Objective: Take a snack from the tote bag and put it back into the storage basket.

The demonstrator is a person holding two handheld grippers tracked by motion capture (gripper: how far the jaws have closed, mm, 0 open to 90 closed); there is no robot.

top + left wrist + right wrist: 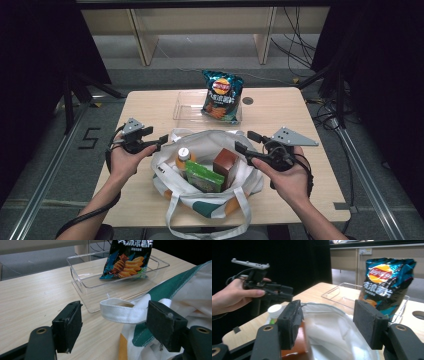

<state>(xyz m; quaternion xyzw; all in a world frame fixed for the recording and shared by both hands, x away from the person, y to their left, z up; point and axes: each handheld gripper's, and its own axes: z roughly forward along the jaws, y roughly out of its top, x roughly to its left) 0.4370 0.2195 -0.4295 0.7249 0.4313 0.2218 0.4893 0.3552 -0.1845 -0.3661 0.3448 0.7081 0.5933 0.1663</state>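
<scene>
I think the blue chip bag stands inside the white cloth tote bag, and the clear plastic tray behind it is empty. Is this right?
Not quite. The blue chip bag stands in the clear plastic tray, not in the white cloth tote bag, so the tray is not empty. The high view shows it: the tray sits behind the tote bag, which holds an orange bottle, a green packet and a brown box.
</scene>
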